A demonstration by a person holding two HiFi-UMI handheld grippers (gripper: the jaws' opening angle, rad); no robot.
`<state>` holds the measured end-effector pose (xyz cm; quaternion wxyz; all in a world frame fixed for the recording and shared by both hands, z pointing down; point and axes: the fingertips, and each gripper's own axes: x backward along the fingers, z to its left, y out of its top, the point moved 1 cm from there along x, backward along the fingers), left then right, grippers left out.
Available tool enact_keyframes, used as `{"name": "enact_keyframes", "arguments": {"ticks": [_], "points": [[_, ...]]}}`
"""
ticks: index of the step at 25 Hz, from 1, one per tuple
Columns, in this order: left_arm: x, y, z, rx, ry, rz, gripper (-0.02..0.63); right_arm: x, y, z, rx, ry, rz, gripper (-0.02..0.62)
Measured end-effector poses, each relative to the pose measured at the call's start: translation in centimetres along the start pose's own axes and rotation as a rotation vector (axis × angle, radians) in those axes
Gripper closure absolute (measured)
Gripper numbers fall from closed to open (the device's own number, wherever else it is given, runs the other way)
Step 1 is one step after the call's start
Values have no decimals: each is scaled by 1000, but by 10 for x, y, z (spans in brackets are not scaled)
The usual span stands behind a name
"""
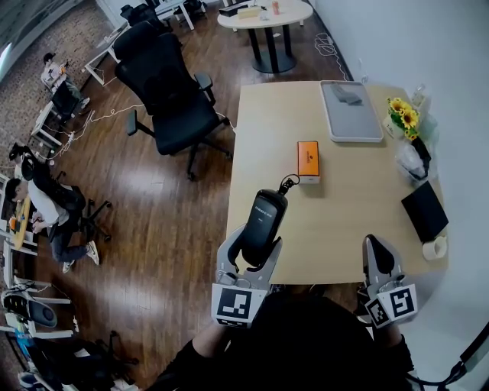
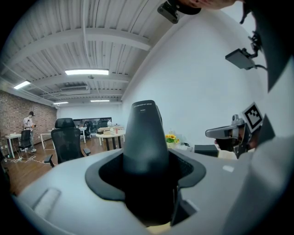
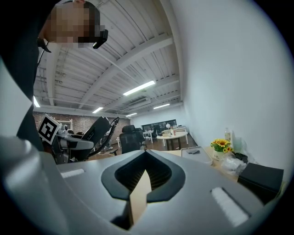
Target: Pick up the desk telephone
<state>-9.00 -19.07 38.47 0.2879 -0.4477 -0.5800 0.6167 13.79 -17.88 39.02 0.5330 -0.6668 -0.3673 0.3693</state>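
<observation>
The black telephone handset [image 1: 263,218] stands upright between the jaws of my left gripper [image 1: 252,248], which is shut on it, over the near left edge of the wooden table [image 1: 344,198]. Its coiled cord [image 1: 289,182] curls off the top end toward the orange box [image 1: 308,160]. The left gripper view shows the handset [image 2: 146,142] filling the gap of the left gripper [image 2: 147,183]. My right gripper [image 1: 380,256] hovers shut and empty at the near right; its jaws meet in the right gripper view [image 3: 143,181], where the held handset [image 3: 98,128] shows at left.
On the table lie a grey tray [image 1: 350,114], sunflowers [image 1: 403,116], a black notebook [image 1: 425,210] and a white cup [image 1: 434,248]. A black office chair [image 1: 164,84] stands left of the table, a round table [image 1: 263,15] beyond. People sit at far left.
</observation>
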Motion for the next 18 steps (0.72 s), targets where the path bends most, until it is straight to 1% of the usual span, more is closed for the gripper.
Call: {"name": "enact_keyframes", "arguments": {"ticks": [6,11,15,18], "points": [[2,-1,1,12,2,-11,345,0,-1,3,-1,2,4,595],[5,-3,1,16,6,0,345,2,-1,4,-8,3,5,595],[7,-11,0,2,0,39,345,3,-2,4,-7,2,8,595],[7,-13,-1,-2,-2,53,345,3,-3,4,-5,1,12,595]]}}
